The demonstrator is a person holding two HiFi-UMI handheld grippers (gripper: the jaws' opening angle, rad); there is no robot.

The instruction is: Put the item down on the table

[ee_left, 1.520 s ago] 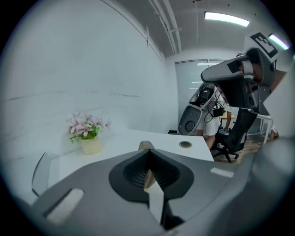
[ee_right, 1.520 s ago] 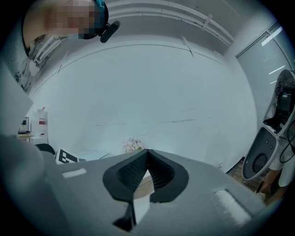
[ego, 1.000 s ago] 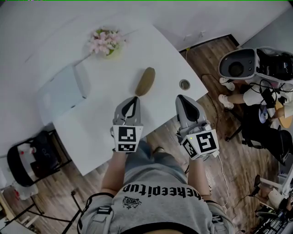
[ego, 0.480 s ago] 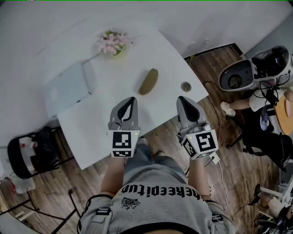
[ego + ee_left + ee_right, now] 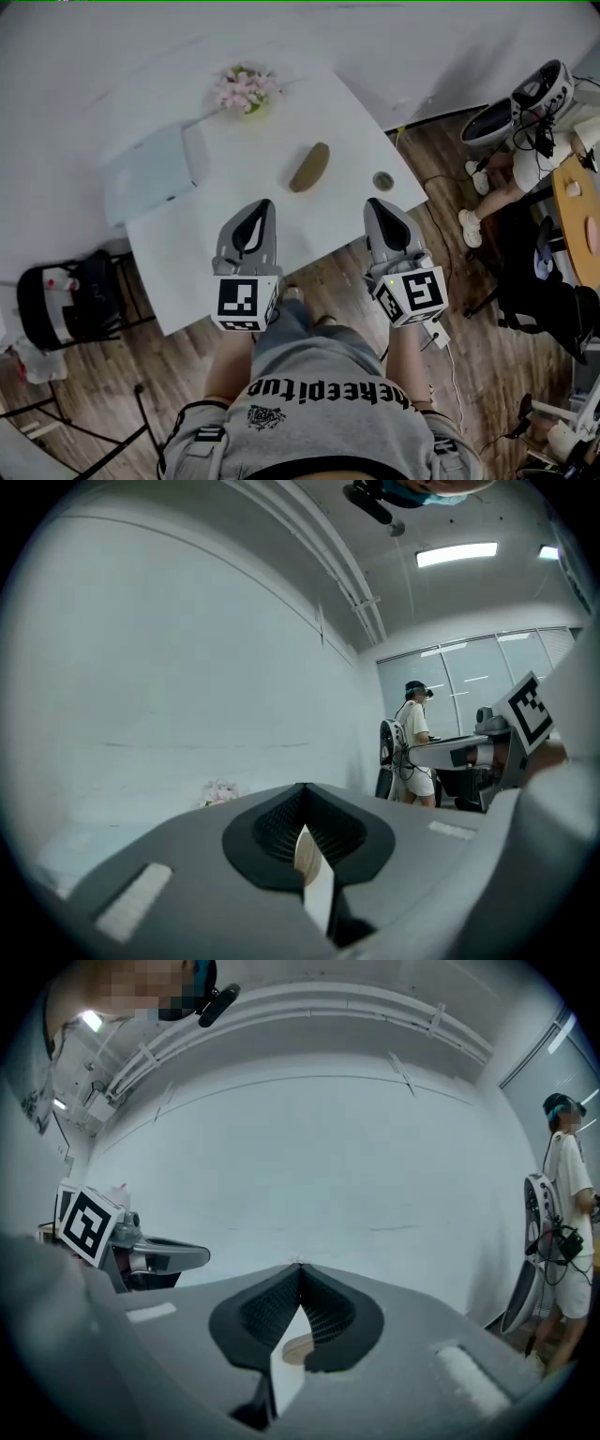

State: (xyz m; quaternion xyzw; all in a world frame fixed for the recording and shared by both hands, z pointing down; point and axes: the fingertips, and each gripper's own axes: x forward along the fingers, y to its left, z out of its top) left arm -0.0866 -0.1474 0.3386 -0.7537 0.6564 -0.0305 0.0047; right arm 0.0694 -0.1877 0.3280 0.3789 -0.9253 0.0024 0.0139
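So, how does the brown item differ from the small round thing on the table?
The brown item is long and oval; the round thing is much smaller and circular. The brown item is olive-brown, the round thing grey with a darker middle. The brown item lies near the table's middle, the round thing close to its right corner. Both rest on the white table, apart from each other.

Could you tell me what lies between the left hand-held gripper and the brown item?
Only bare table, in the head view, separates the left hand-held gripper from the item.
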